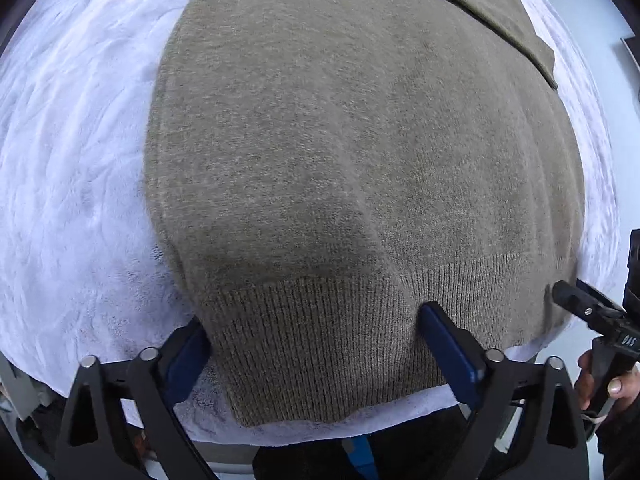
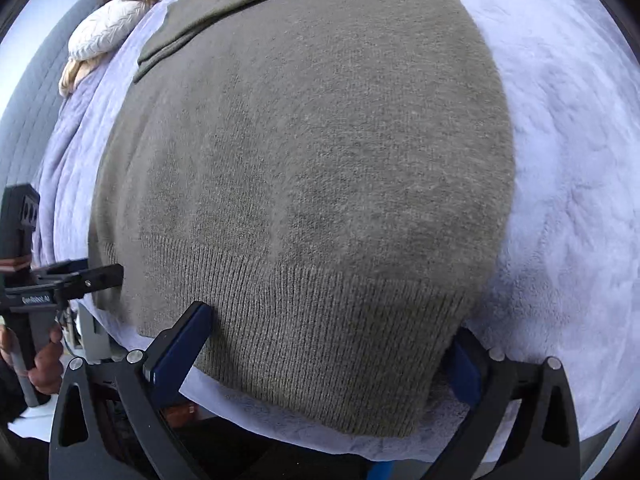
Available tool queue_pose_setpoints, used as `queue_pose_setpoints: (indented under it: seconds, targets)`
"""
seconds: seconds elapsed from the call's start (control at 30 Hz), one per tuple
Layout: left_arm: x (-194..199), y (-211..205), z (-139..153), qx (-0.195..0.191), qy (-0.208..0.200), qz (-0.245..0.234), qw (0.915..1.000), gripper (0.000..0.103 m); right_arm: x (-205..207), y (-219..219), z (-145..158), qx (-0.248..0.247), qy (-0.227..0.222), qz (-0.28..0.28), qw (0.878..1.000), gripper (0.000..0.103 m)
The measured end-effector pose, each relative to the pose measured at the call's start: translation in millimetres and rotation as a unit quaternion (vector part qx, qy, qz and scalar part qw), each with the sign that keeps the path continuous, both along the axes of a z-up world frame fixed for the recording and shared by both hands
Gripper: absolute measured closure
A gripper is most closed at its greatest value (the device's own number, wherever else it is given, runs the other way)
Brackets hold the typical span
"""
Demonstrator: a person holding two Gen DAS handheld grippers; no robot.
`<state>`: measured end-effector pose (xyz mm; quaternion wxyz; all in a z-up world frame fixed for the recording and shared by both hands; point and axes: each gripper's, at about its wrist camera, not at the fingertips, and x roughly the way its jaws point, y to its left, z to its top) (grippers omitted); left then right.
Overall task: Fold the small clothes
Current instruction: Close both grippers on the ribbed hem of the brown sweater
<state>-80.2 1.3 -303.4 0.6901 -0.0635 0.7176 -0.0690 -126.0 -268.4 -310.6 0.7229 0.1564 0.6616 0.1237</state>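
Mostly your views are filled by the olive knit sweater (image 1: 360, 168), spread flat on a pale lilac fleece blanket (image 1: 72, 184), its far end cut off by the frame; your left claw (image 1: 316, 344) stands released, blue pads straddling the ribbed hem (image 1: 320, 340) at its left corner; your right claw (image 2: 332, 352) is likewise spread wide at the hem's right corner, one pad half hidden behind the knit; beyond, a cream garment (image 2: 108, 32) lies bunched by a grey quilted surface (image 2: 36, 92).

sweater (image 1: 360, 152): top cut off | pale clothes pile (image 2: 108, 32): too small to identify
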Motion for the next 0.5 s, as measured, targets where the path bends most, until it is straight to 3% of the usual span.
queue_pose_setpoints:
  seconds: [0.03,0.1,0.13,0.17,0.2,0.23,0.3,0.5]
  targets:
    - [-1.2,5.5,3.1,0.002,-0.002,0.002,1.0000,0.017,1.5,-4.7,0.3,0.012,0.005,-0.014,1.000,0.000]
    - [-0.7,9.4,9.4,0.006,-0.006,-0.001,1.0000,0.042,4.2,-13.8,-0.6,0.037,0.014,-0.041,0.998,0.000]
    - [-0.6,13.0,14.3,0.006,-0.008,-0.005,0.9999,0.050,5.6,-16.1,-1.6,0.043,0.018,-0.048,0.998,0.000]
    - [0.0,17.3,19.9,-0.001,-0.008,-0.007,0.9999,0.070,7.4,-15.4,-1.1,0.035,0.021,-0.047,0.998,0.007]
    - [0.6,19.8,24.5,-0.009,-0.007,-0.008,0.9999,0.084,9.0,-12.9,0.7,0.015,0.023,-0.041,0.999,0.025]
    - [1.6,20.9,28.5,-0.016,-0.006,-0.007,0.9998,0.085,9.8,-11.0,5.2,-0.008,0.020,-0.030,0.999,0.037]
    - [1.1,22.4,35.5,-0.014,-0.011,-0.014,0.9997,0.087,11.9,-9.4,15.9,0.005,0.013,-0.026,1.000,0.087]
    - [-1.6,22.5,51.5,-0.026,-0.024,-0.016,0.9992,0.088,11.9,-13.0,27.0,0.021,0.011,-0.051,0.998,0.088]
